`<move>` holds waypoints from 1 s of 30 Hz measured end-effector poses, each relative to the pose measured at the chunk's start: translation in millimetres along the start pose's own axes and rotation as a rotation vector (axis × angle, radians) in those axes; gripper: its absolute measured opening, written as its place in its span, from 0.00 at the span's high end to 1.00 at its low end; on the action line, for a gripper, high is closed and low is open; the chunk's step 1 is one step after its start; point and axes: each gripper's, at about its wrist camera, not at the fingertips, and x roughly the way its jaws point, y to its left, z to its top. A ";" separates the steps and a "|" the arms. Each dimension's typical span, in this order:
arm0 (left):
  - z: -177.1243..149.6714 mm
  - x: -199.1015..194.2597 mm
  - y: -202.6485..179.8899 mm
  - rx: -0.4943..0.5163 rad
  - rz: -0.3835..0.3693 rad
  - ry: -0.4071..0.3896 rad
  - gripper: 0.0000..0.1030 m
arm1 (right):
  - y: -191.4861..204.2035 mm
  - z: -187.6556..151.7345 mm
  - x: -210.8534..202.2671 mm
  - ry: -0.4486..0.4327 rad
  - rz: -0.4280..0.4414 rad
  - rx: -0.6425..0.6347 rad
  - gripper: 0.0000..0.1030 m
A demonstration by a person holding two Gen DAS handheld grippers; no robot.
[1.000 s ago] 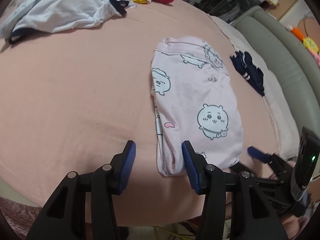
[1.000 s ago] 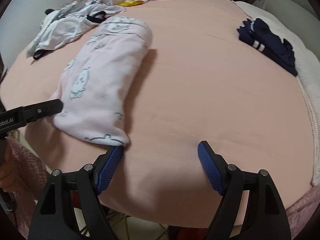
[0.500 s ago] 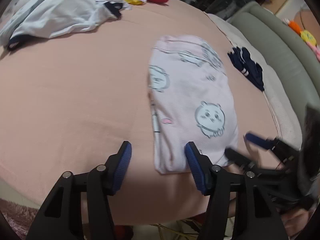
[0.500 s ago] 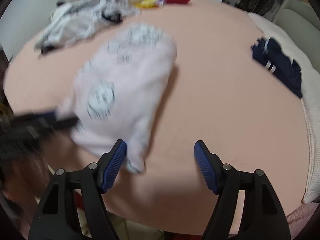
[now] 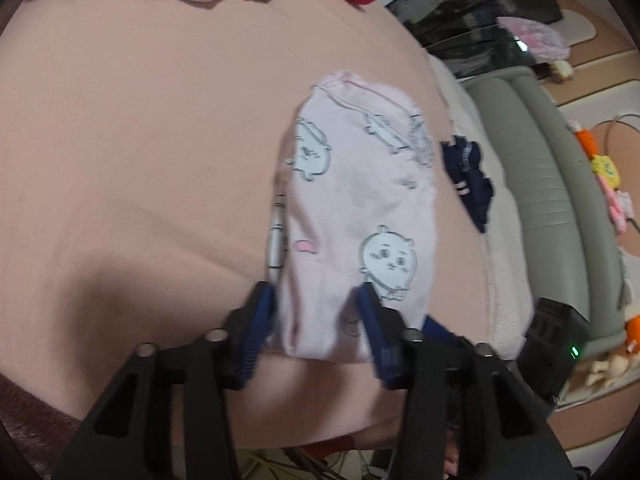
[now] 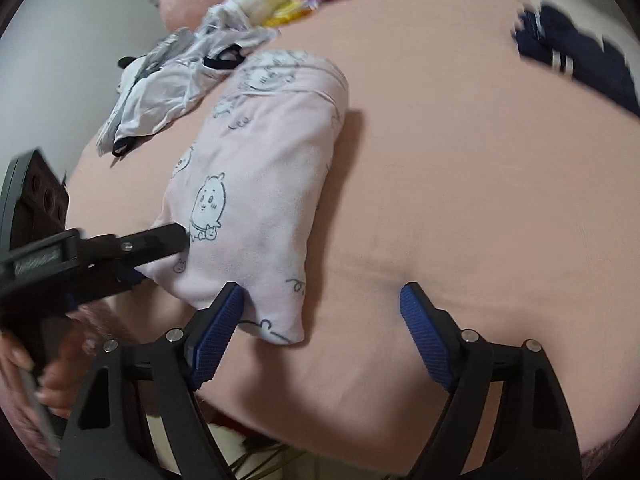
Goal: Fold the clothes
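Both jaws parted, straddling pink garment point(image 5: 356, 208)

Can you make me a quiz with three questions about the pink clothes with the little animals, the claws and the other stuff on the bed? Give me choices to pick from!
1. Where is the dark blue garment lying?
A. On top of the pink garment
B. Apart from it, near the bed's right edge
C. Between the left claw's fingers

2. What colour are the claws' finger pads?
A. Blue
B. Red
C. Green

3. How does the right claw stand?
A. Shut on the white clothes
B. Shut on nothing
C. Open, by the near end of the pink garment

Answers: 1 B, bare pink sheet lies between them. 2 A, the ribbed pads show blue. 3 C, its fingers stand wide apart.
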 end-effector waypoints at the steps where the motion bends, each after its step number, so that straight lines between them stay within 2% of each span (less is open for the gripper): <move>1: -1.2 0.6 -2.1 0.005 0.012 0.002 0.64 | 3.3 -1.5 0.2 -0.003 -0.017 -0.033 0.28; 3: -3.5 3.1 -6.9 0.011 0.026 0.008 0.69 | 2.8 -2.0 -2.7 -0.001 -0.008 -0.051 0.40; 5: -7.7 3.9 -10.1 0.008 0.025 0.015 0.73 | -1.0 -0.3 -5.5 0.003 0.047 -0.029 0.67; 7: -12.4 4.2 -11.9 -0.010 0.004 0.020 0.76 | -4.2 1.3 -6.5 0.007 0.087 -0.013 0.79; 8: -15.1 4.4 -12.2 -0.023 -0.019 0.024 0.76 | -4.6 1.3 -7.9 0.008 0.092 -0.013 0.79; 10: -20.6 5.0 -11.8 -0.055 -0.084 0.036 0.76 | -2.3 5.9 -12.5 -0.024 0.033 -0.013 0.78; 12: -25.7 9.0 -18.0 -0.047 -0.098 0.057 0.76 | -13.5 8.8 -22.5 -0.047 -0.007 0.038 0.72; 13: -26.3 9.0 -19.2 -0.043 -0.092 0.056 0.76 | -19.3 10.2 -27.6 -0.059 -0.027 0.064 0.66; 16: -21.1 1.9 -9.7 -0.079 -0.075 0.021 0.73 | -34.9 14.9 -28.8 0.003 0.112 0.164 0.58; 17: -19.5 0.2 -4.7 -0.098 -0.080 0.013 0.69 | -38.3 11.5 -26.4 0.040 0.208 0.210 0.58; 18: -18.6 -0.8 0.4 -0.116 -0.090 0.009 0.69 | -37.8 7.5 -24.2 0.065 0.262 0.233 0.57; 19: -18.3 -0.2 3.2 -0.128 -0.099 0.009 0.69 | -37.1 3.6 -22.0 0.089 0.312 0.254 0.53; 20: -18.9 2.8 1.9 -0.127 -0.102 0.013 0.69 | -32.7 1.5 -17.4 0.107 0.327 0.258 0.41; 21: -19.7 6.0 -1.9 -0.116 -0.098 0.017 0.70 | -26.3 0.2 -10.0 0.123 0.323 0.259 0.39; 23: -21.0 11.5 -10.5 -0.088 -0.085 0.022 0.72 | -13.4 -2.2 5.2 0.155 0.312 0.261 0.39; 25: -22.8 12.2 -13.3 -0.077 -0.078 0.028 0.72 | -7.1 -2.0 5.9 0.128 0.290 0.267 0.41; 27: -24.6 11.4 -14.3 -0.070 -0.074 0.033 0.74 | -6.2 -1.7 8.0 0.094 0.253 0.267 0.55; 28: -25.5 10.9 -14.8 -0.067 -0.072 0.036 0.75 | -7.1 -2.1 9.7 0.075 0.228 0.266 0.66; 30: -27.4 10.1 -15.8 -0.061 -0.067 0.042 0.77 | -8.9 -3.0 11.1 0.041 0.196 0.272 0.74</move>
